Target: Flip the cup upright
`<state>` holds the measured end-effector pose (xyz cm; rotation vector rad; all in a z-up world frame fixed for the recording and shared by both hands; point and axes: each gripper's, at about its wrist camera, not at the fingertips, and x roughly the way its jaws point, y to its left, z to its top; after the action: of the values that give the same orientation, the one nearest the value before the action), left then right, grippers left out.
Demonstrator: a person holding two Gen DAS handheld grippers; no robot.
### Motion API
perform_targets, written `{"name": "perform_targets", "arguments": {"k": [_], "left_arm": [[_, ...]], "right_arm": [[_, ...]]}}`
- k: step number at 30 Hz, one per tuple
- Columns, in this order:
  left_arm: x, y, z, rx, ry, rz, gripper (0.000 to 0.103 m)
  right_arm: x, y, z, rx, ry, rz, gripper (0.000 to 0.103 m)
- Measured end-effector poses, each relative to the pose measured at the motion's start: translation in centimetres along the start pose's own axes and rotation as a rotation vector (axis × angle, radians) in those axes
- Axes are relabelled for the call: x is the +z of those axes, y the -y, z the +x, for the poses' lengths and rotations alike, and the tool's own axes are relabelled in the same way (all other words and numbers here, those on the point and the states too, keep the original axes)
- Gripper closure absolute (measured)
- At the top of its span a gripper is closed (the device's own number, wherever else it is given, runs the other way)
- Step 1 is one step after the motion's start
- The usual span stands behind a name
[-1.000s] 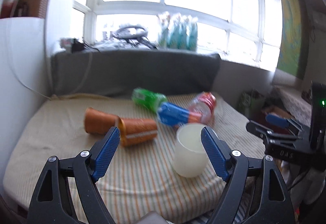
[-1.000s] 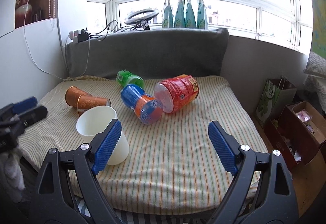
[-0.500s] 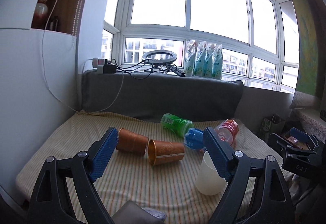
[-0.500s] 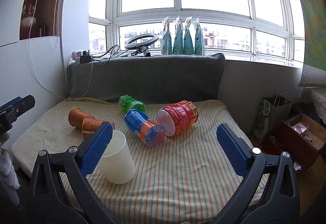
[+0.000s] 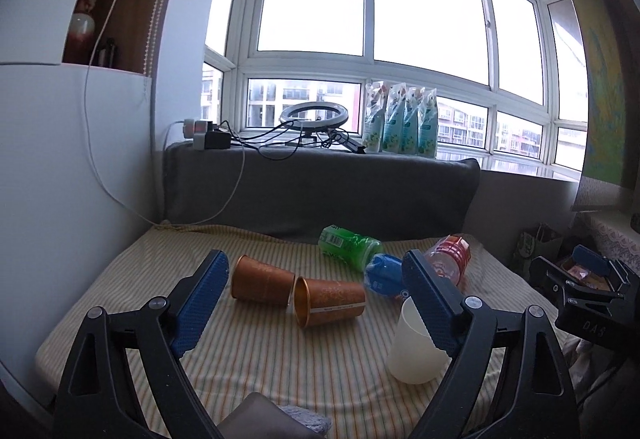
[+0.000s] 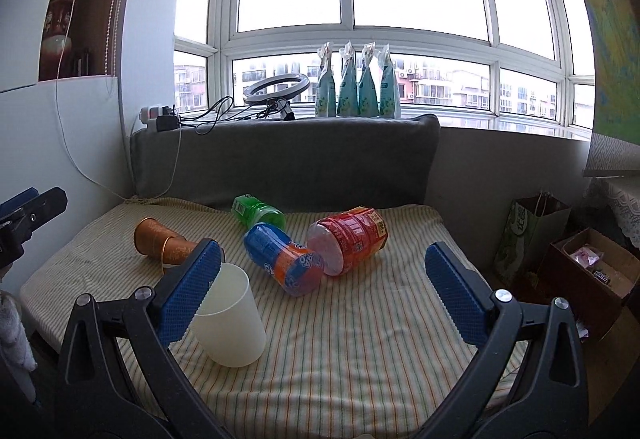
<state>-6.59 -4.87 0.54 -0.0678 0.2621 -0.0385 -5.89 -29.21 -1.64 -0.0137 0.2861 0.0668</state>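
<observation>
White cup: smooth, matt, translucent plastic.
Two orange cups: paper-like, with a shiny metallic rim.
Green bottle, blue bottle, red bottle: clear plastic with glossy printed wraps.
Bed cover: striped woven cloth, matt and slightly creased.
Cushion: grey cloth, soft and matt.
Left tongs, right tongs: black matt plastic frames, blue dimpled rubbery pads, bright metal rivets.
Bag: paper.
Box: brown cardboard.
</observation>
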Motion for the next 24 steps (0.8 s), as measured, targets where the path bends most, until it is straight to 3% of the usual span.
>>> {"name": "perform_targets", "arguments": {"k": [24], "left_arm": [[0.15,0.01,0.20,-0.005,-0.008,0.007,0.014]], "right_arm": [[-0.04,-0.01,0.06,0.000,-0.002,-0.001,0.000]]}}
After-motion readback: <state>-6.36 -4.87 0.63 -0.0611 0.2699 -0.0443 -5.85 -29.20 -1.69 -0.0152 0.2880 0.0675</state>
